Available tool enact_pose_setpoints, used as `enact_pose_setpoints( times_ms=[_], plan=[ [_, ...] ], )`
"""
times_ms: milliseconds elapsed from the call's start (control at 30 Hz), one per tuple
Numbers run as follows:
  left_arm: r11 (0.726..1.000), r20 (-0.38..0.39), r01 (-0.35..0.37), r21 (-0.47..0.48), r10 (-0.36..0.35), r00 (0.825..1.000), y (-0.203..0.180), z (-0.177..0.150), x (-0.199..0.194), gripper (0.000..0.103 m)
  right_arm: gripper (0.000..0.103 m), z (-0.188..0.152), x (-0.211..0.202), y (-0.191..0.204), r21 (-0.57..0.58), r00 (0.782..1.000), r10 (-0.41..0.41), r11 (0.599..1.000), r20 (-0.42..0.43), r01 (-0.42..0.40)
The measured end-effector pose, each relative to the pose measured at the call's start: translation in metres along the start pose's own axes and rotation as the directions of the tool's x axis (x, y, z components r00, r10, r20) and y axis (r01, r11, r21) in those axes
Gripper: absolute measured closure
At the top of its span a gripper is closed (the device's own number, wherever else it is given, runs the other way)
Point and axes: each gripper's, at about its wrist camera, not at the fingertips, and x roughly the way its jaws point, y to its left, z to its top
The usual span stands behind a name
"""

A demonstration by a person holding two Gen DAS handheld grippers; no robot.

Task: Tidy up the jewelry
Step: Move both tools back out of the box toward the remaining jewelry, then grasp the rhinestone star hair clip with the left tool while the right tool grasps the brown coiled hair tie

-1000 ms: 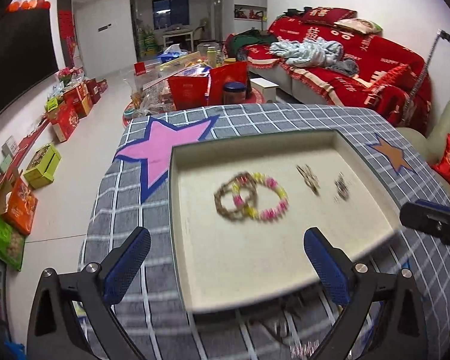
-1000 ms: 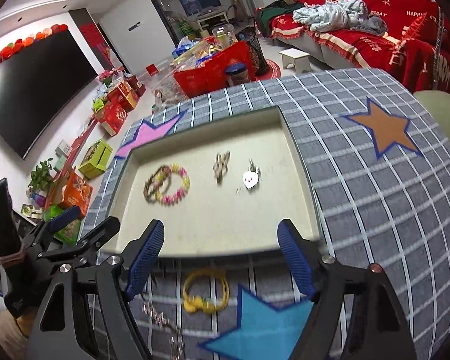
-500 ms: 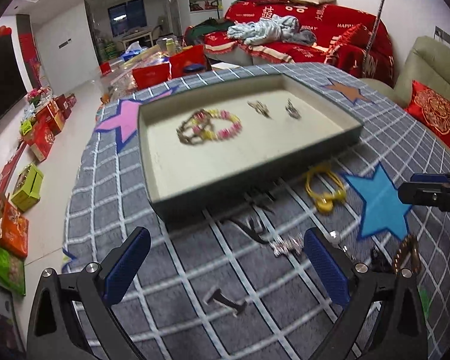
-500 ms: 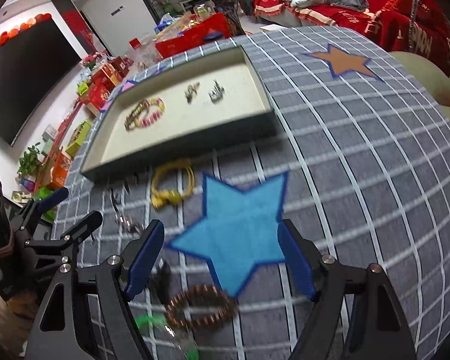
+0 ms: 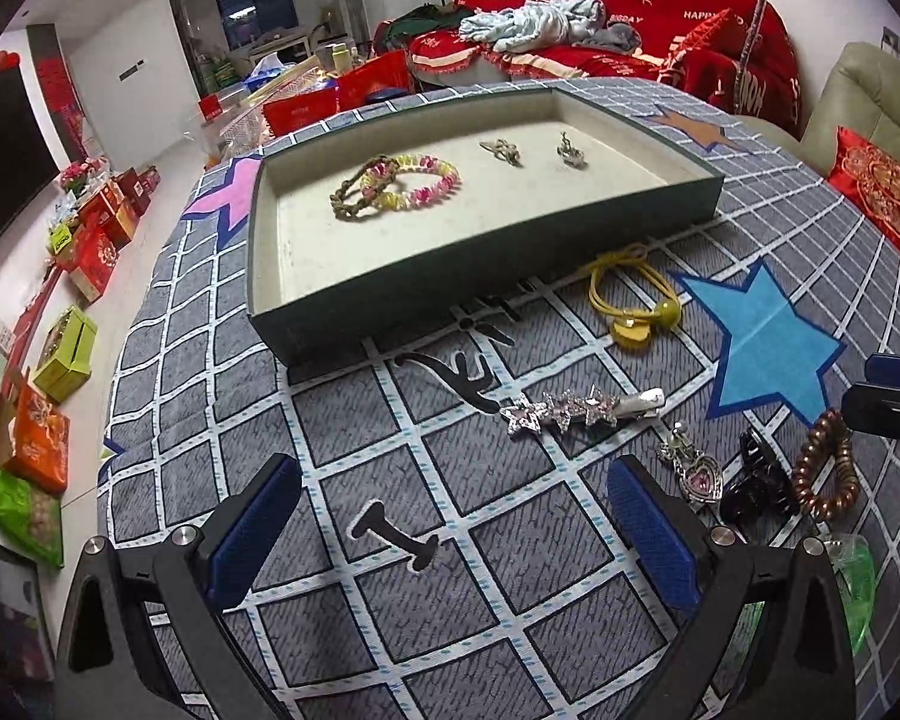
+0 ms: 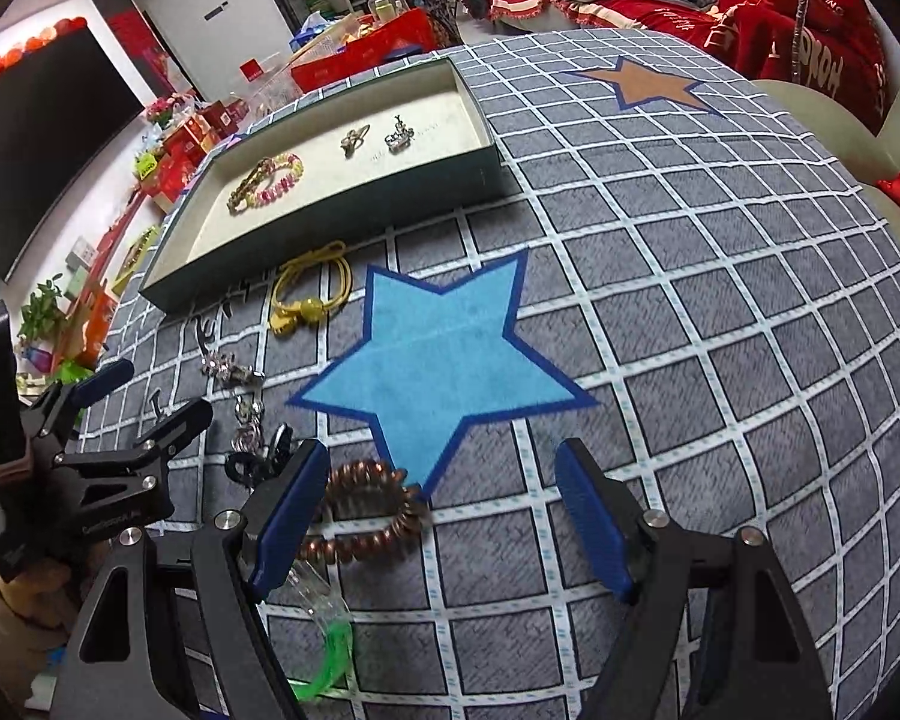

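Note:
A dark green tray with a cream floor holds two beaded bracelets and two small metal pieces. On the checked cloth in front of it lie a yellow hair tie, a star hair clip, a heart pendant, a black claw clip and a copper spiral hair tie. My left gripper hangs open over bare cloth, just short of the star clip. The open right gripper hovers with the spiral tie beside its left finger, nothing gripped.
A translucent green piece lies under the right gripper's left finger. The tray sits at the far left in the right wrist view. A red-covered sofa and boxes on the floor surround the table.
Both grippers have drawn back from above the tray toward the near side of the table and come lower. The loose pieces on the cloth are now in view. Both stay open.

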Motion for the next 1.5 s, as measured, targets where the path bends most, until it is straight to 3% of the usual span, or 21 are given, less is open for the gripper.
enact_pose_setpoints(
  times_ms=[400, 633, 700, 867, 1100, 1367, 1500],
  plan=[
    [0.996, 0.011, 0.027, 0.08, -0.028, 1.0, -0.02, 0.015, 0.011, 0.0, 0.024, -0.012, 0.008, 0.015, -0.118, 0.997, -0.076, 0.99, -0.022, 0.073],
    [0.991, 0.011, 0.068, 0.112, -0.07, 0.997, -0.029, 0.022, 0.013, 0.0, 0.035, -0.013, 0.01, 0.025, -0.173, 0.994, -0.107, 0.979, -0.014, 0.103],
    [0.989, 0.013, 0.097, 0.116, -0.099, 0.995, -0.03, 0.023, 0.012, 0.012, 0.039, -0.014, 0.011, 0.027, -0.189, 0.994, -0.112, 0.976, -0.013, 0.108],
    [0.98, 0.003, 0.138, 0.144, -0.14, 0.99, -0.035, 0.024, 0.01, 0.026, 0.04, -0.017, 0.012, 0.032, -0.223, 0.99, -0.14, 0.965, -0.008, 0.134],
    [0.978, -0.005, 0.145, 0.152, -0.146, 0.989, -0.038, 0.022, 0.007, 0.031, 0.042, -0.018, 0.012, 0.034, -0.232, 0.989, -0.15, 0.962, -0.005, 0.145],
    [0.985, -0.001, 0.135, 0.109, -0.135, 0.991, -0.032, 0.018, 0.005, 0.031, 0.087, -0.016, 0.011, 0.038, -0.225, 0.989, -0.146, 0.963, 0.014, 0.146],
    [0.987, -0.008, 0.143, 0.069, -0.143, 0.99, -0.025, 0.017, 0.003, 0.033, 0.087, -0.014, 0.01, 0.033, -0.195, 0.991, -0.133, 0.972, 0.017, 0.134]
  ],
)
